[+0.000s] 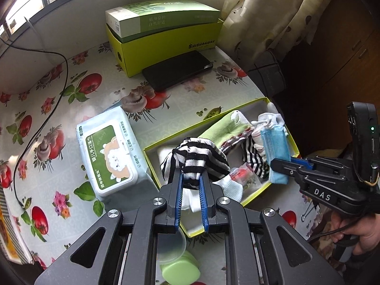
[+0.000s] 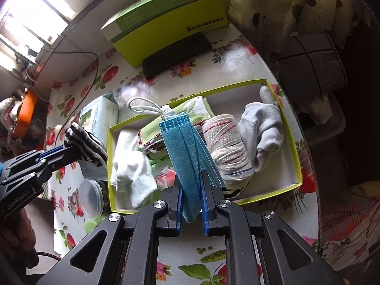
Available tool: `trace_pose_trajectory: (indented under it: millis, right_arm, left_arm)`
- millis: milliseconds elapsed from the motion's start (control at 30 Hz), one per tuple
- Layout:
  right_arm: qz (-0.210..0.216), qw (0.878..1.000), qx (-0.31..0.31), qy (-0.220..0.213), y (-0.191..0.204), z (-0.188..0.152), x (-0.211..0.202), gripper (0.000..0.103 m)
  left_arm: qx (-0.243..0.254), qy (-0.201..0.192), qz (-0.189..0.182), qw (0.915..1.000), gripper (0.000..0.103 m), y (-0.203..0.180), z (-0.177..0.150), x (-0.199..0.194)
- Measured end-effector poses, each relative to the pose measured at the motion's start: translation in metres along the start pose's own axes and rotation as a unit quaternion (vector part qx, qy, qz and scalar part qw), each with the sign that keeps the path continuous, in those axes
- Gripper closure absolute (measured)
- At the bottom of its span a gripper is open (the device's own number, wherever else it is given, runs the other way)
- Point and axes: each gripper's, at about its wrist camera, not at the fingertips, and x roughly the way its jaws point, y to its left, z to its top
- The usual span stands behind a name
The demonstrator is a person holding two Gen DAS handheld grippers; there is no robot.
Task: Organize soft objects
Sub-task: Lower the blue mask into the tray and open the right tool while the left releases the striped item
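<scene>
Left wrist view looks down on the left gripper point(image 1: 191, 178), whose blue pads pinch a black-and-white striped sock point(image 1: 197, 156) bunched above the near-left end of the shallow green-rimmed box point(image 1: 258, 101) on the flowered worktop point(image 1: 59, 123). This view alone shows the wet-wipe pack point(image 1: 108, 152) in full, lying just left of the box, the black cable point(image 1: 45, 118) trailing over the worktop, and the right gripper point(image 1: 282, 165) from the side, its jaws clamped on a folded blue face mask point(image 1: 276, 142) at the box's right edge, with a person's hand point(image 1: 361, 235) on its handle. Right wrist view shows what is hidden there: the mask point(image 2: 182, 152) stands upright between the right gripper's pads point(image 2: 191, 182), its white ear loops point(image 2: 144, 108) knotted at the top, and behind it the box interior opens up, holding a white sock point(image 2: 135, 173), a green-and-white cloth point(image 2: 190, 109), a red-striped white roll point(image 2: 228, 147) and a grey-white glove point(image 2: 263, 130). From here the left gripper point(image 2: 68, 150) appears at the left, holding the striped sock point(image 2: 87, 146) just outside the box's left wall. Both views include the yellow-green carton point(image 1: 171, 47) and the black phone point(image 1: 178, 70) at the far side.
</scene>
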Motion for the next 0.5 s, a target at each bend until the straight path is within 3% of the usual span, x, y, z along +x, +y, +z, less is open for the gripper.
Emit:
trace_pose_trajectory:
  millis: [133,267,500]
  right_arm:
    - [0.0,1.0,-0.004,0.025,0.002,0.001,0.023,0.089]
    - [0.008,0.999,0.01,0.03,0.0,0.002,0.03,0.061]
    - [0.025,1.0,0.007,-0.003,-0.001,0.0,0.005,0.061]
  left_arm:
    - [0.001,0.006,0.0,1.0,0.089,-0.001,0.001,0.004]
    - [0.001,0.011,-0.002,0.9999,0.089,0.0,0.002,0.008]
    - [0.005,0.014,-0.019,0.9997,0.089,-0.007,0.004,0.012]
